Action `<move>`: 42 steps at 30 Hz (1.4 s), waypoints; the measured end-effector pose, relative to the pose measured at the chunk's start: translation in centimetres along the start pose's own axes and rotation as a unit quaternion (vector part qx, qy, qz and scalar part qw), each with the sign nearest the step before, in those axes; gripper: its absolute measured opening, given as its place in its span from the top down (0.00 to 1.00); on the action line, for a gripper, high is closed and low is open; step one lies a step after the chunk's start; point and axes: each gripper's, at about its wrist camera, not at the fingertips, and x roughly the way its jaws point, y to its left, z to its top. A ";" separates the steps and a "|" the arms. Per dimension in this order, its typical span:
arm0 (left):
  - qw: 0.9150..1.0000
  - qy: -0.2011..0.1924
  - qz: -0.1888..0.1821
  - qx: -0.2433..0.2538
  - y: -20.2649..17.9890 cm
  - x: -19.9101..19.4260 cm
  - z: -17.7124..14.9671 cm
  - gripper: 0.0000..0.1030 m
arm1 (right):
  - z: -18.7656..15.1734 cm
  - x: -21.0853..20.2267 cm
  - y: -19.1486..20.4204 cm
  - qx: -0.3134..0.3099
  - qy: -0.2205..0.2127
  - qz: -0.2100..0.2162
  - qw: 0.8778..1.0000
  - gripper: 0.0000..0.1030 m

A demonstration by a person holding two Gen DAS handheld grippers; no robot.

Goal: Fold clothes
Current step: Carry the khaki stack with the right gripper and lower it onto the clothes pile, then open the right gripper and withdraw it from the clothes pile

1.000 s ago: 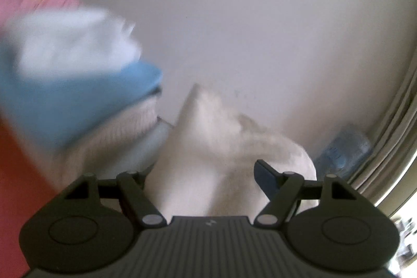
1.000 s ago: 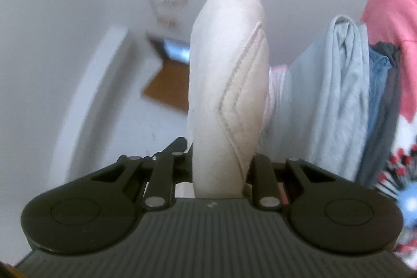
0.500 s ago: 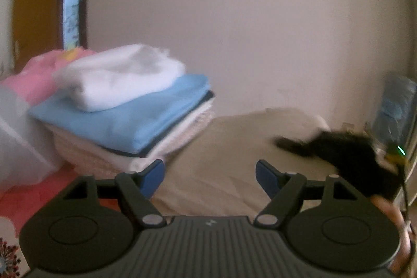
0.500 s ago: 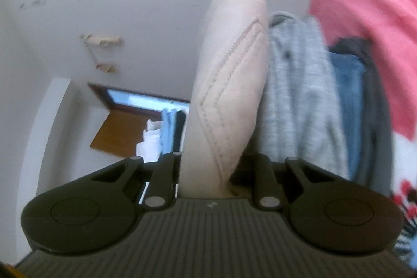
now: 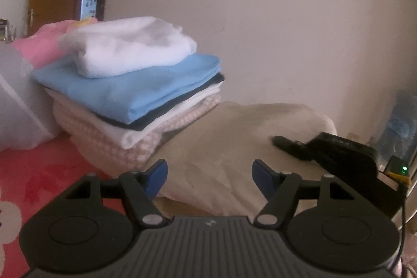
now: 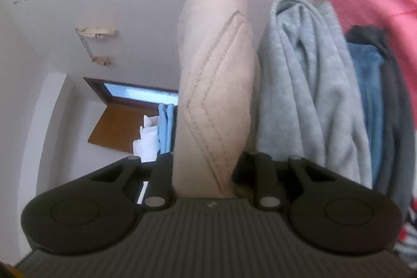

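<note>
2 tongs: the right tongs [image 6: 208,171] clamp a folded beige garment [image 6: 216,85]; the left tongs [image 5: 209,173], just narrowing, stand wide with nothing gripped.

We find the left gripper [image 5: 209,173] pointing somewhat downward, its blue-padded fingers [image 5: 156,175] spread well apart with nothing pressed between them; the jaws have just been closing a little. The right gripper [image 6: 208,168] is seen rolled onto its side, its fingers clamped on a folded beige garment [image 6: 216,85], the jaws having just eased slightly apart around it.
</note>
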 end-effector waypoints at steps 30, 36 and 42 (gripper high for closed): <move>0.988 0.050 -0.012 0.143 -7.8 -1.1 -6.1 0.16 | -2.3 -9.5 4.6 -0.521 0.044 -0.100 0.847 0.68; 0.999 0.005 0.023 0.029 -5.9 -10.0 -8.3 0.08 | -4.8 -15.9 6.8 -0.523 0.057 -0.082 0.846 0.55; 0.996 0.012 0.089 -0.025 -5.8 -16.9 -11.9 0.01 | -9.4 -20.7 6.5 -0.512 0.123 -0.130 0.841 0.18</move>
